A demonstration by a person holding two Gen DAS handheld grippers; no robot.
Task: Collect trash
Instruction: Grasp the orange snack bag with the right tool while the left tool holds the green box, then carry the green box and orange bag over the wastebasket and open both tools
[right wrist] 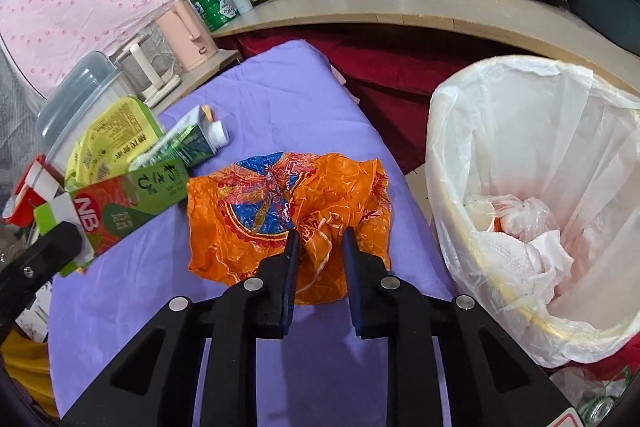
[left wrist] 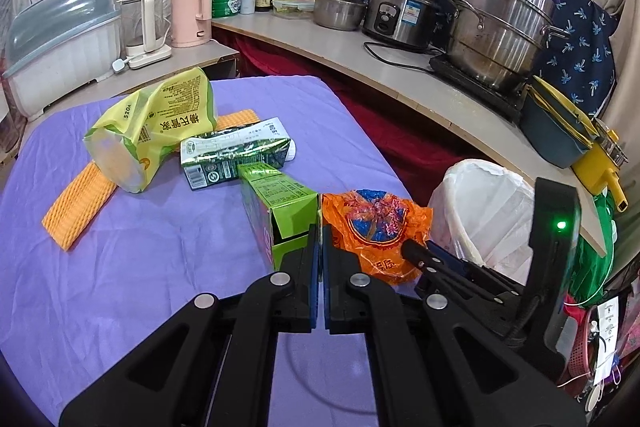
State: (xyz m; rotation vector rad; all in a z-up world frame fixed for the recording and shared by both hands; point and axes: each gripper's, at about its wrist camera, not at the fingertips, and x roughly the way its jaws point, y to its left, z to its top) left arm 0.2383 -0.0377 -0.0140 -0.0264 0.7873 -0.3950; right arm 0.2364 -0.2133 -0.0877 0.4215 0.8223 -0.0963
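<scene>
Claws differed: the right claw (right wrist: 318, 251) stood released, straddling the crumpled orange plastic wrapper (right wrist: 280, 211) on the purple-clothed worktop (right wrist: 140, 307), the white-lined bin (right wrist: 520, 99) just right; the left claw (left wrist: 321, 247) was clenched on the green cardboard carton (left wrist: 280, 211).

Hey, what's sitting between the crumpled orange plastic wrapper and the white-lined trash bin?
Nothing: only bare purple tablecloth separates the orange wrapper from the white-lined bin, clearest in the right wrist view.
</scene>
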